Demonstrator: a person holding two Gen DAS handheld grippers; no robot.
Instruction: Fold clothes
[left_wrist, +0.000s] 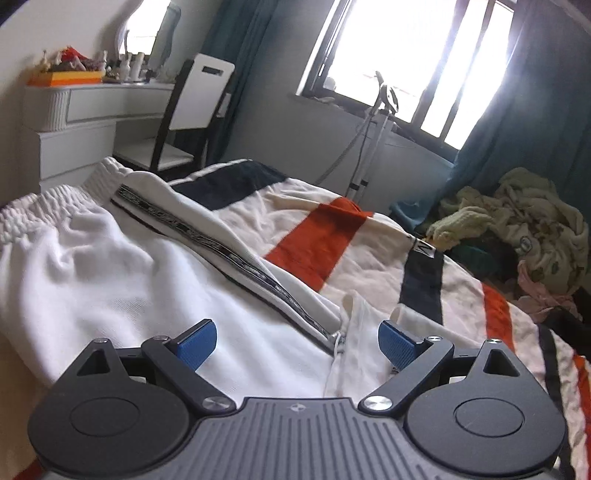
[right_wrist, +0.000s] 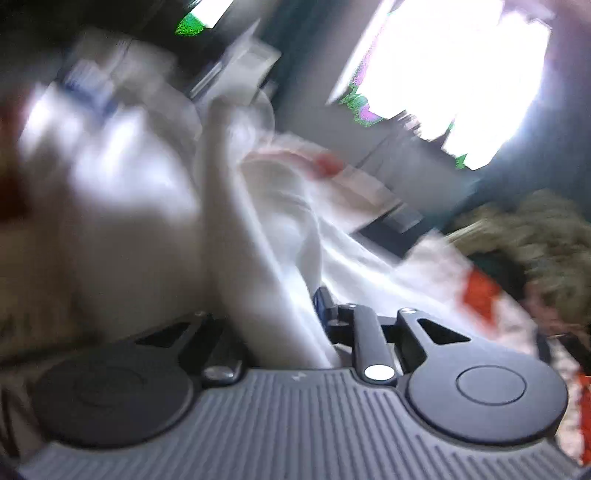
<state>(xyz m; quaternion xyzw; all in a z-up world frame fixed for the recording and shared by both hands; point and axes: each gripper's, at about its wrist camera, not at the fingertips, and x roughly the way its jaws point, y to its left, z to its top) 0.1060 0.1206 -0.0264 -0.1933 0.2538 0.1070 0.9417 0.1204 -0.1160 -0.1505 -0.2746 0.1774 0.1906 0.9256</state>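
A pair of white trousers (left_wrist: 122, 269) with an elastic waistband and a black patterned side stripe (left_wrist: 236, 258) lies on the bed. My left gripper (left_wrist: 297, 341) hovers just above the trousers near a drawstring, jaws wide open and empty. In the blurred right wrist view, my right gripper (right_wrist: 291, 314) is shut on a fold of the white trousers (right_wrist: 258, 229), which rises as a ridge from between the jaws. Only one blue pad (right_wrist: 320, 301) shows there.
The bed cover (left_wrist: 332, 236) is cream with orange and navy blocks. A pile of pale green and pink clothes (left_wrist: 517, 229) lies at the right. A white dresser (left_wrist: 85, 110), a chair (left_wrist: 192, 110) and a window (left_wrist: 406, 55) stand beyond the bed.
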